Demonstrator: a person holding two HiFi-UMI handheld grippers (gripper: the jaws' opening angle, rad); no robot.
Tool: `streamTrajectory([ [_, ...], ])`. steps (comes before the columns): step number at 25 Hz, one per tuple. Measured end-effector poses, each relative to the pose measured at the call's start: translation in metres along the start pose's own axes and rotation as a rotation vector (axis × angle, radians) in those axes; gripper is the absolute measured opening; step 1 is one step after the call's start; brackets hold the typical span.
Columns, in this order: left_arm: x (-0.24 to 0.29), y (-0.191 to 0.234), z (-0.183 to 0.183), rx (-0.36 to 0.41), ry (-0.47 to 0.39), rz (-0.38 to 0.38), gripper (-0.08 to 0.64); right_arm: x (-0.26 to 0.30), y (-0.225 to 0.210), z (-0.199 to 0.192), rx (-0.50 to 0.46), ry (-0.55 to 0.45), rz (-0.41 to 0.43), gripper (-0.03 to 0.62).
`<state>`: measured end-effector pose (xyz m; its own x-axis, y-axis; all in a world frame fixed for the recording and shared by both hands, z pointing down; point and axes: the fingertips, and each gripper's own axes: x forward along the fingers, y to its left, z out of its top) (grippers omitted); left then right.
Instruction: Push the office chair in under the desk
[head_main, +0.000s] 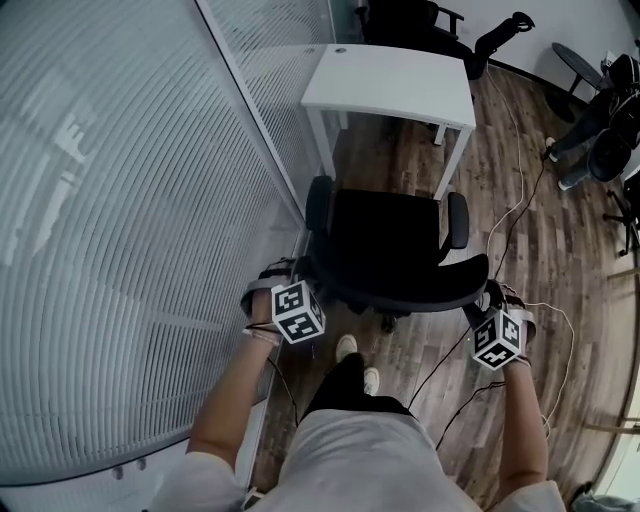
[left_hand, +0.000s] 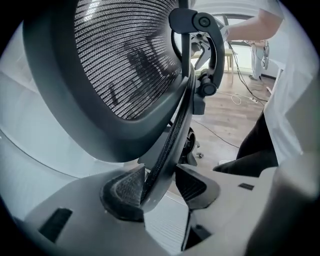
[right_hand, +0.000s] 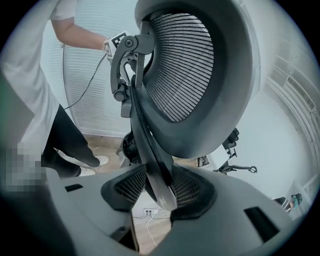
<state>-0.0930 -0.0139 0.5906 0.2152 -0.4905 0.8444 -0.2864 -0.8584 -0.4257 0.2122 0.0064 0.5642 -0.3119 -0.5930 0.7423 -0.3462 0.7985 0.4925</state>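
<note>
A black mesh office chair (head_main: 390, 245) stands on the wood floor, its seat facing the white desk (head_main: 390, 85) just beyond it. The backrest (head_main: 400, 295) is nearest me. My left gripper (head_main: 300, 285) holds the backrest's left edge and my right gripper (head_main: 490, 305) its right edge. In the left gripper view the backrest's rim (left_hand: 165, 150) runs down between the pads of the left gripper (left_hand: 159, 187), tight against the left pad. In the right gripper view the rim (right_hand: 150, 165) is pinched between both pads of the right gripper (right_hand: 152, 187).
A striped glass wall (head_main: 120, 200) runs close along the left of the chair and desk. Cables (head_main: 520, 210) trail over the floor on the right. Other black chairs stand behind the desk (head_main: 420, 25) and at the far right (head_main: 610, 130). My feet (head_main: 352, 352) are just behind the chair.
</note>
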Motion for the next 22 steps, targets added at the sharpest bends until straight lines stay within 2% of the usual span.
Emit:
streamTrajectory([
  [10,0.033,0.034,0.008,0.002,-0.008,-0.009,0.202,0.034,-0.034,-0.003,0.009,-0.003,0.0,0.169],
  [22,0.061,0.089,0.008,0.009,-0.014,-0.015,0.202,0.07,-0.077,0.011,0.019,0.006,0.002,0.169],
])
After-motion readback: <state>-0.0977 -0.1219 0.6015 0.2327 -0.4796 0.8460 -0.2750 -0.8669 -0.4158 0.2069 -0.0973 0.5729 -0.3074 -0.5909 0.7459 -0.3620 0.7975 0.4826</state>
